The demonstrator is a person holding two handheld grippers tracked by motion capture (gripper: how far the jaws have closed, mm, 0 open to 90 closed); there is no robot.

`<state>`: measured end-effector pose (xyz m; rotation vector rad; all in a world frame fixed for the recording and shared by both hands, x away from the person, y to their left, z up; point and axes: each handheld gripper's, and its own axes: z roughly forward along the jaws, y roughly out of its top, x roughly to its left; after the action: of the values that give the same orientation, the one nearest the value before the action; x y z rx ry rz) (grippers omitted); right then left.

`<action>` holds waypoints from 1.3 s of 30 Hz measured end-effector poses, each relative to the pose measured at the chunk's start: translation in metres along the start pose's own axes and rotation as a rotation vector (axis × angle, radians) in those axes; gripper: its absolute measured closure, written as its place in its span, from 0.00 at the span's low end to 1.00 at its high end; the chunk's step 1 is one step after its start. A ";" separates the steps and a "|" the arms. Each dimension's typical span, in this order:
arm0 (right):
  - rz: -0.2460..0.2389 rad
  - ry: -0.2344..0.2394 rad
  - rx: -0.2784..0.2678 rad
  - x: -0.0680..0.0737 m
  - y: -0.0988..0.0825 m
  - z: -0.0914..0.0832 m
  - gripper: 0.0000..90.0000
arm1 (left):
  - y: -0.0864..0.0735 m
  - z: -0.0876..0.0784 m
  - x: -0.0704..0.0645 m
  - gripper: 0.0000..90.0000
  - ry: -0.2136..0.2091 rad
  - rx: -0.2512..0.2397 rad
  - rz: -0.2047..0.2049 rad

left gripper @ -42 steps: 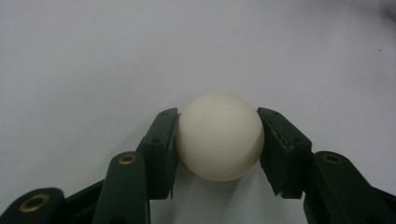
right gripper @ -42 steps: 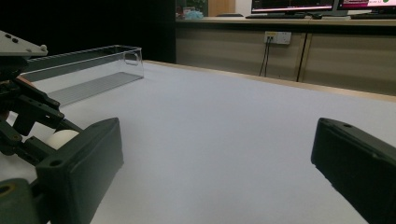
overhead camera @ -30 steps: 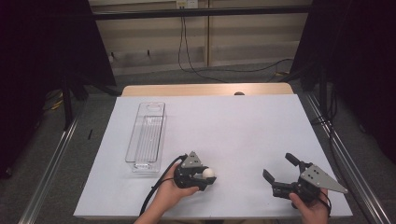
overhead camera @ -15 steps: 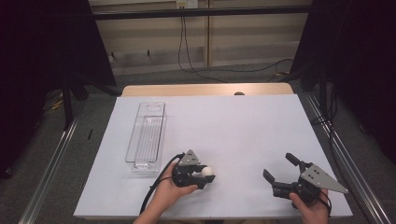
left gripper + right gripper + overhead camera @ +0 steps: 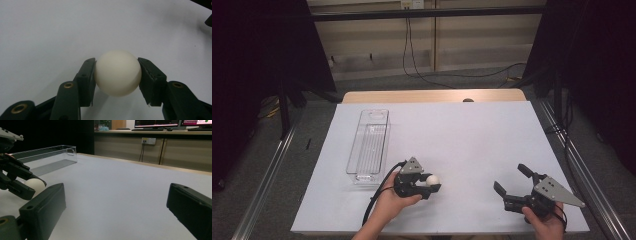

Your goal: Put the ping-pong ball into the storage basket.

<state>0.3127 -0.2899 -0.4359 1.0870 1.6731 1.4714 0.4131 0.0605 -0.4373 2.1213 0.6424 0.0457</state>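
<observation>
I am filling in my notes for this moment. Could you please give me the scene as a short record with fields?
surface: white table
left tool: shut on the white ball, near the front edge of the table
right tool: open, nothing between the jaws, near the front right corner
container: clear plastic tray, long and narrow, on the left part of the table, apart from both tools
tray content: nothing visible inside

Right gripper (image 5: 117,205), jaws wide apart over white table (image 5: 120,192); far left, probably a white ball (image 5: 35,184) (partly hidden) beside clear tray (image 5: 50,157).
</observation>
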 end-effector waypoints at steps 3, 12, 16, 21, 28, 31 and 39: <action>-0.001 0.001 0.000 0.000 0.000 0.000 0.02 | 0.001 -0.002 0.001 0.57 0.003 0.001 0.001; -0.006 0.008 0.002 -0.001 0.000 -0.001 0.02 | 0.005 -0.003 0.001 0.57 0.009 0.002 -0.005; -0.002 0.007 0.004 -0.001 0.000 -0.001 0.02 | 0.007 -0.004 0.002 0.57 0.006 0.006 -0.004; -0.004 0.007 0.000 -0.001 0.000 0.000 0.02 | 0.012 -0.005 0.003 0.57 -0.001 0.011 -0.002; -0.006 0.009 0.001 0.000 0.000 0.000 0.02 | 0.015 -0.007 0.004 0.57 0.003 0.014 -0.011; -0.007 0.008 0.000 0.000 0.000 0.000 0.02 | 0.015 -0.008 0.006 0.57 0.004 0.001 -0.027; -0.005 0.012 0.006 0.000 0.000 0.000 0.02 | 0.020 -0.012 0.010 0.57 0.001 -0.016 -0.036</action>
<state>0.3127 -0.2895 -0.4363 1.0785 1.6887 1.4728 0.4265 0.0649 -0.4165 2.0936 0.6783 0.0323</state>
